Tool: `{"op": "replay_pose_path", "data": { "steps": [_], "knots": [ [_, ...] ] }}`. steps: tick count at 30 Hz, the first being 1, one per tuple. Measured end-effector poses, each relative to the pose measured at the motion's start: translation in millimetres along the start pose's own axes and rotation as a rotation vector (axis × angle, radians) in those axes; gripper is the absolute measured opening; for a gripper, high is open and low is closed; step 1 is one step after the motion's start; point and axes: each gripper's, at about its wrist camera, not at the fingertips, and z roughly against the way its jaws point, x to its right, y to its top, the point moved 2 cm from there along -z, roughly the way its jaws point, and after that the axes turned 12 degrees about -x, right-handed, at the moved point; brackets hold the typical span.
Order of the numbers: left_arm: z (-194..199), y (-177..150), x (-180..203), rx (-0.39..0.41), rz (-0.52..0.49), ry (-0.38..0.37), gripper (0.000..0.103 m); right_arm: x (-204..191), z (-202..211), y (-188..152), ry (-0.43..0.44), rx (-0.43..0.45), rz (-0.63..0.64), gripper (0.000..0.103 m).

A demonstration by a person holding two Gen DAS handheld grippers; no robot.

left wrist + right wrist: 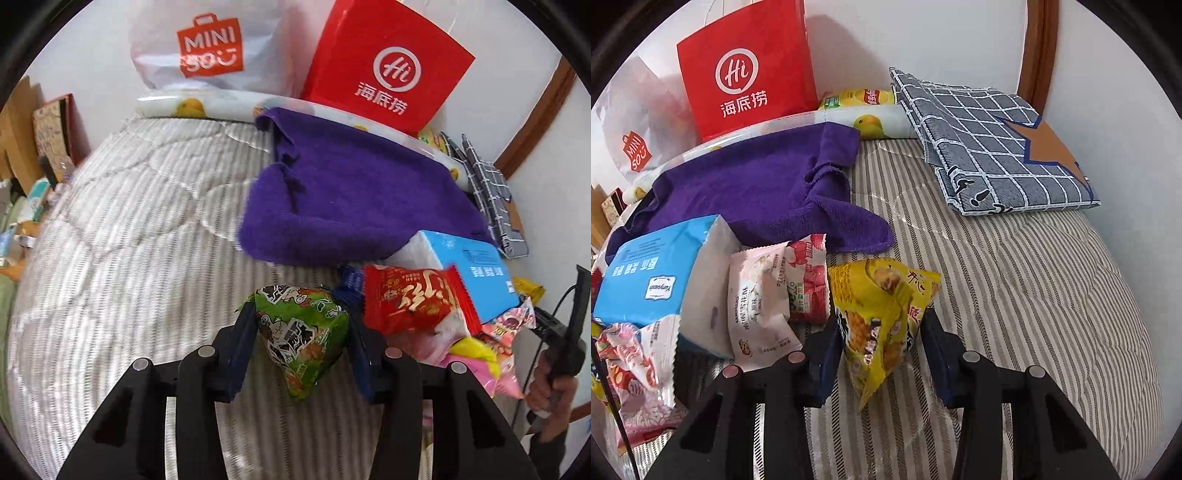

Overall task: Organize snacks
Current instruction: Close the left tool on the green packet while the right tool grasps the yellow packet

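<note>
Nearby, purple towel (750, 192) (rumpled) touches blue box (653, 273) beside snacks.

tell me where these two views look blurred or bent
Left wrist: the red crinkly snack packet is motion-smeared, while the green triangular snack packet is sharp; the striped quilt bulges from fisheye. Right wrist: mostly sharp; the brown wooden door frame bows.
</note>
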Motion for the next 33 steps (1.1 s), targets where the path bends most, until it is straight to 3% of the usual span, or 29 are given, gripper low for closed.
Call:
{"op": "replay_pose_path", "data": {
  "steps": [16,20,25,33],
  "knots": [
    [-6.6,-5.5,-4.7,0.114,-0.032,0.191,0.052,-5.6,-4.3,-13.1,0.001,0.015,-0.009,0.040],
    [-17.3,-4.7,-8.1,0.102,-0.014,0.192,0.058,-3.7,-6.3,-12.4,0.022,0.009,-0.018,0.040],
    [-22.5,-4.3,-8.0,0.075,-0.009,0.184,0.057,0.3,-7.3,-12.0,0.044,0.001,-0.038,0.040],
    [-17.9,-9.3,-4.5,0.077,-0.021,0.169,0.046,-2.1,-0.7,-13.4,0.020,0.022,-0.026,0.039]
  ]
}}
